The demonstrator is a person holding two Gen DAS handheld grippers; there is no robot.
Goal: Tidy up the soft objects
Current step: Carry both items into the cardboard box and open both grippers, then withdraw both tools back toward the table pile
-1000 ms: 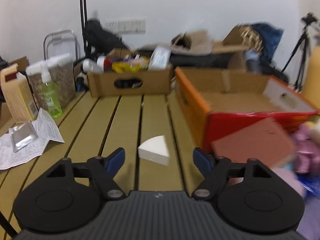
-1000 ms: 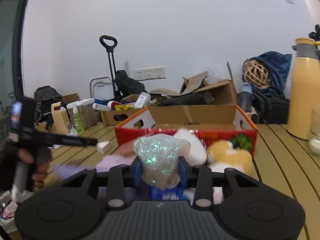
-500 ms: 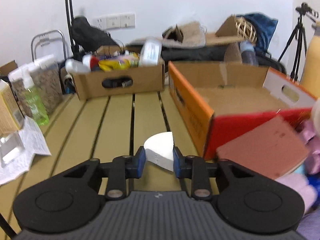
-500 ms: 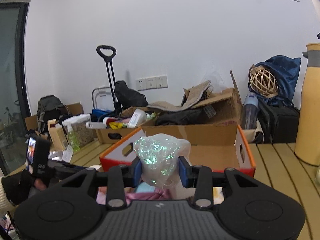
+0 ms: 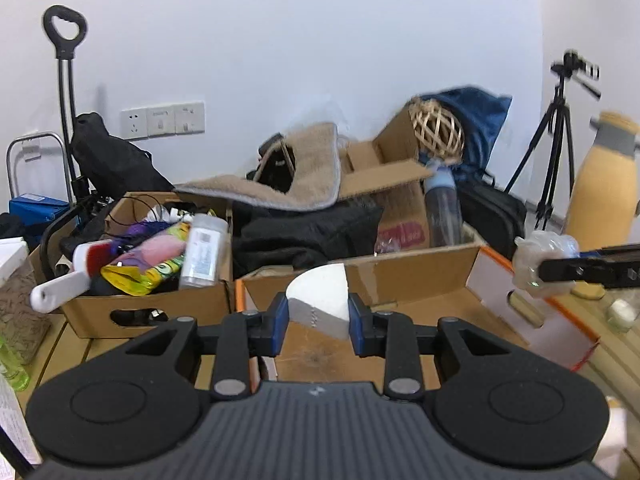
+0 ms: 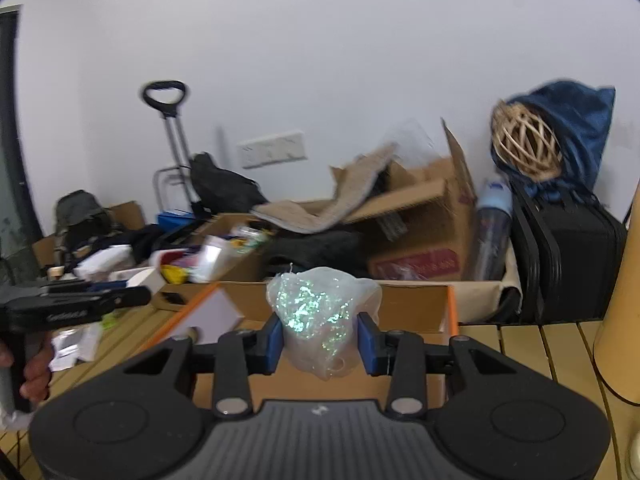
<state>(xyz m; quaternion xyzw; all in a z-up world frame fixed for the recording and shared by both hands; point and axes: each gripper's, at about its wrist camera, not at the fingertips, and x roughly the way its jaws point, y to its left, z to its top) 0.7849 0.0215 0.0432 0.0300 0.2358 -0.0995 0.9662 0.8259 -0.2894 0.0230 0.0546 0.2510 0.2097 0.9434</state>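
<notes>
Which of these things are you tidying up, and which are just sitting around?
For the job:
- white foam wedge, held in the left tool
- sparkly squishy blob, held in the right tool
- orange-edged cardboard box

Just lying about:
- yellow flask
- wicker ball
- tripod
- water bottle

I'm facing a plain white wall (image 5: 320, 40) with a row of sockets (image 5: 163, 120) — clutter piled below it. A slatted wooden table (image 6: 540, 344) runs underneath me. A black tripod (image 5: 560, 136) stands right, a trolley handle (image 5: 65, 32) left, a dark door edge (image 6: 10, 120) beyond.
</notes>
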